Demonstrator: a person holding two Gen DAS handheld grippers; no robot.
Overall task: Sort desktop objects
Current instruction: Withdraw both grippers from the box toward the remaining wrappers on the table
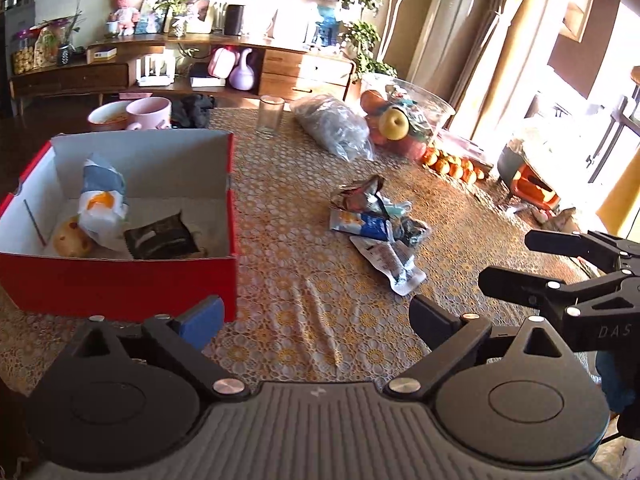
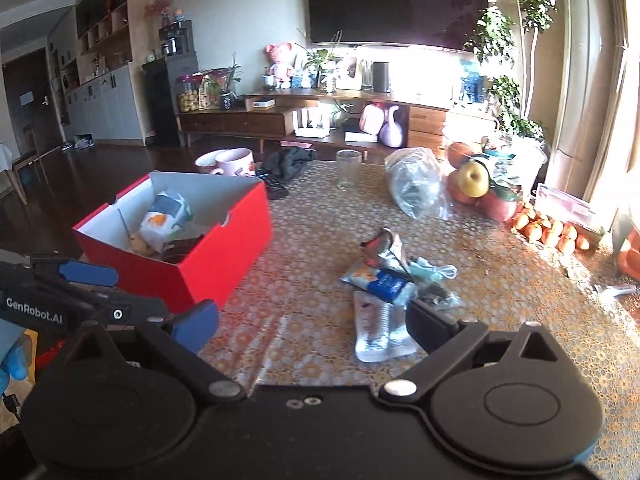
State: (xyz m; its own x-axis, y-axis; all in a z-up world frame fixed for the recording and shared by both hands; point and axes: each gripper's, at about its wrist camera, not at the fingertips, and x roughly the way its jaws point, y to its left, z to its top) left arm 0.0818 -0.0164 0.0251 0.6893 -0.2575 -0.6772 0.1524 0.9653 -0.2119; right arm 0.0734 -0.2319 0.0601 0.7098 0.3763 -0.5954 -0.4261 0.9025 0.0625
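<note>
Wrappers [image 1: 378, 226]: approx. four still heaped on tablecloth [image 1: 288, 240]; red box [image 1: 120, 280] holds a few already. Left gripper [image 1: 316, 320] & right gripper [image 2: 312, 324]: jaws wide apart, empty.

We see a red box [image 1: 120, 280] with a white inside. At two o'clock from it lies a blue-and-white wrapper [image 1: 362, 224] on the tablecloth [image 1: 304, 280], patterned in yellow-and-white lace circles.

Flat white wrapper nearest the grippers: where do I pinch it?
Take the white wrapper at its crumpled near end, coming from above with the open right gripper. It lies flat on the tablecloth, so only raised creases likely offer the fingers purchase.
</note>
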